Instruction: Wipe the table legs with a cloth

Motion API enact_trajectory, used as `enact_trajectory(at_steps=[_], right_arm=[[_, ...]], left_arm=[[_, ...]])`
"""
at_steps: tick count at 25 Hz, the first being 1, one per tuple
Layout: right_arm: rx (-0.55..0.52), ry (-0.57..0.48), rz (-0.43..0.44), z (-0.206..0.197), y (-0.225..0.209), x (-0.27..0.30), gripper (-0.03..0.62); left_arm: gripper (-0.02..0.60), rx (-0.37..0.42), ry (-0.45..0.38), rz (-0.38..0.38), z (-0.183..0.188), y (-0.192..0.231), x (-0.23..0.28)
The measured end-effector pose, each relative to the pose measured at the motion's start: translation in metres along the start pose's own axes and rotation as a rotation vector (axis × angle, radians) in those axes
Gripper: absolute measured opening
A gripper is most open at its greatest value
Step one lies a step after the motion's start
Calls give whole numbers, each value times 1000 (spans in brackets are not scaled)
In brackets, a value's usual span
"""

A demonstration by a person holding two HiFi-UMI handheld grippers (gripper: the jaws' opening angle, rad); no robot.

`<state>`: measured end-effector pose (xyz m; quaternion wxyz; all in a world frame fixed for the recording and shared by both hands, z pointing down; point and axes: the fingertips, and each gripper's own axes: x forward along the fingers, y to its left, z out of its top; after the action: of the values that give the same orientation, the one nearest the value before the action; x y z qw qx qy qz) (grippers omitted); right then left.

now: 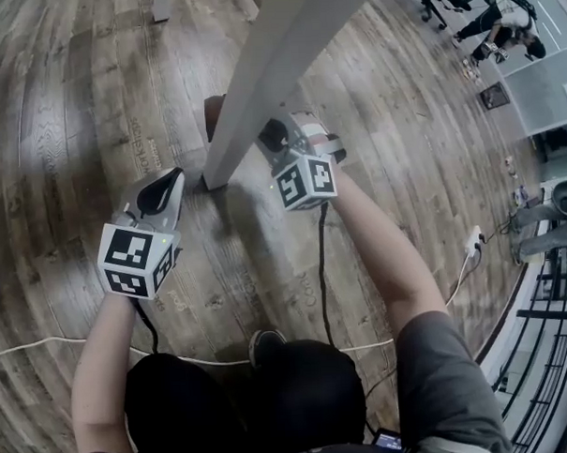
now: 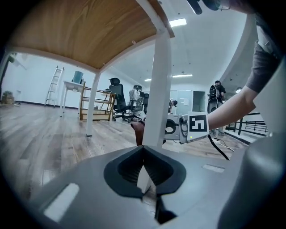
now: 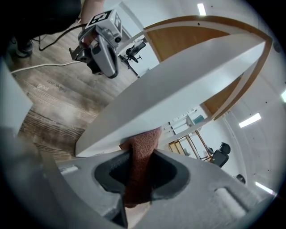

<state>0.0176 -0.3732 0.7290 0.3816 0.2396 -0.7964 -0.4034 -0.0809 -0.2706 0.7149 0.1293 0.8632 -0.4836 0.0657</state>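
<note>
Two tongs work low over the wooden floor [image 1: 63,118], under the tabletop [image 2: 89,36]. The white table leg [image 1: 258,72] stands between them. Our right tongs [image 3: 142,156] are clamped on the reddish-brown cloth [image 3: 145,136], which presses against the leg near its foot. Our left tongs [image 2: 143,152] are closed together, empty, just beside the foot. We judge two risks. Friction along the leg may drag the narrow fold out of the clamp. With nothing bracing it, the table may shift.
</note>
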Motion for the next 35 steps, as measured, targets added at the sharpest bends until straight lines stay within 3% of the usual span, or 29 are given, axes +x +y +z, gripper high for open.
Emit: enact_trajectory(at_steps=[4,8,13,19,23,29,35], right_arm=[[9,94,102,-27,53,22,91],[-17,224,195,-53,98,40,91],[77,311,159,-70,104,41,91],[324,288,-27,-75,48,-7,91],[383,234,-121,-54,-4,-47,91],[464,173,-154,2,-74,-97,91],[569,172,-167,46,-138,-173,91]], left_arm=[[20,-17,40,16,-23,6,0],[20,27,78,21,-35,6,1],[20,53,76,8,-30,5,-2],[20,104,-9,72,18,11,-20],[20,169,-95,124,74,10,-27],[20,217,-160,95,169,-23,-46],[20,248,-136,76,247,-80,-81]])
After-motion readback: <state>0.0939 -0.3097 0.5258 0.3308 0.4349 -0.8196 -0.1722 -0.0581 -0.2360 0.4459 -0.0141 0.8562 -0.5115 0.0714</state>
